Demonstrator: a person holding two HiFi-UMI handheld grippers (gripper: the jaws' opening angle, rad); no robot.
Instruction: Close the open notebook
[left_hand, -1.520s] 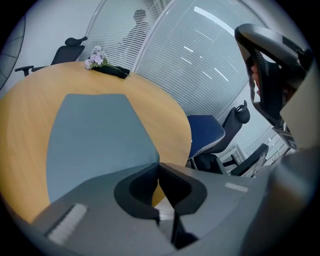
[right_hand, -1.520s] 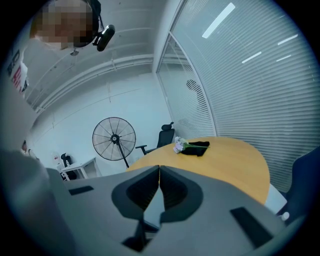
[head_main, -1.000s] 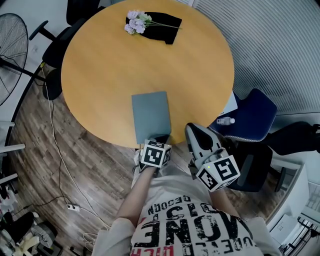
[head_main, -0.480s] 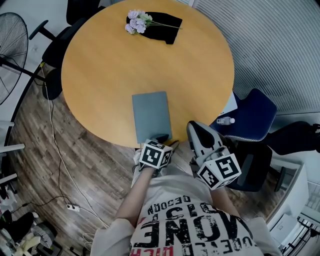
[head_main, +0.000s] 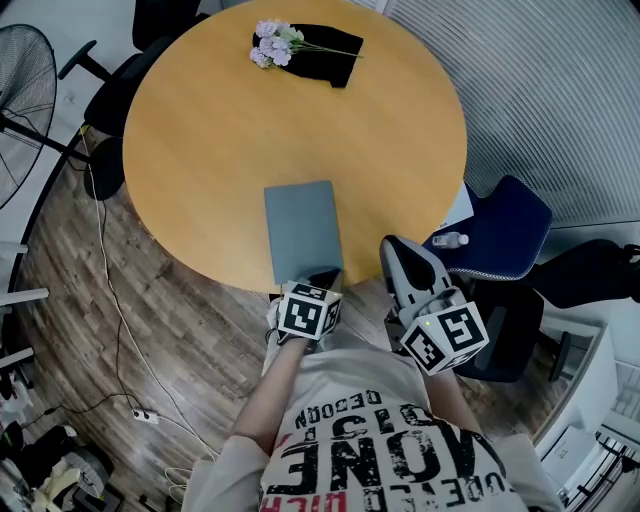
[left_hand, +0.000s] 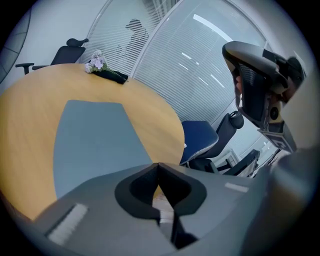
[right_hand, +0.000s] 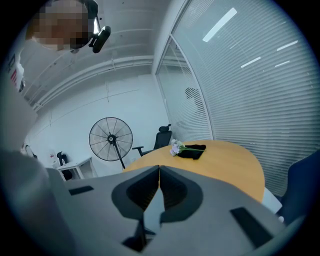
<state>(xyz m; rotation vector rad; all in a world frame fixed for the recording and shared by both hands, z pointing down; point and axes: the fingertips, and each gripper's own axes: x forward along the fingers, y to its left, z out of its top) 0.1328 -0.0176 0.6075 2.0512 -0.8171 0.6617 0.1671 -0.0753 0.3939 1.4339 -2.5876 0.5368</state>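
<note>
The grey-blue notebook (head_main: 302, 232) lies shut and flat on the round wooden table (head_main: 200, 130), near its front edge. In the left gripper view the notebook (left_hand: 95, 140) fills the tabletop just ahead of the jaws. My left gripper (head_main: 322, 276) hovers at the notebook's near end. Its jaws have just been closing and now meet (left_hand: 159, 168) with nothing between them. My right gripper (head_main: 396, 252) is off the table to the right, over the floor, and is also shut (right_hand: 159, 172) on nothing.
A bunch of pale flowers (head_main: 274, 42) on a black cloth (head_main: 328, 52) lies at the table's far edge. A blue chair (head_main: 505, 228) with a small bottle (head_main: 452, 241) stands to the right. A floor fan (head_main: 20, 100) and cables are at the left.
</note>
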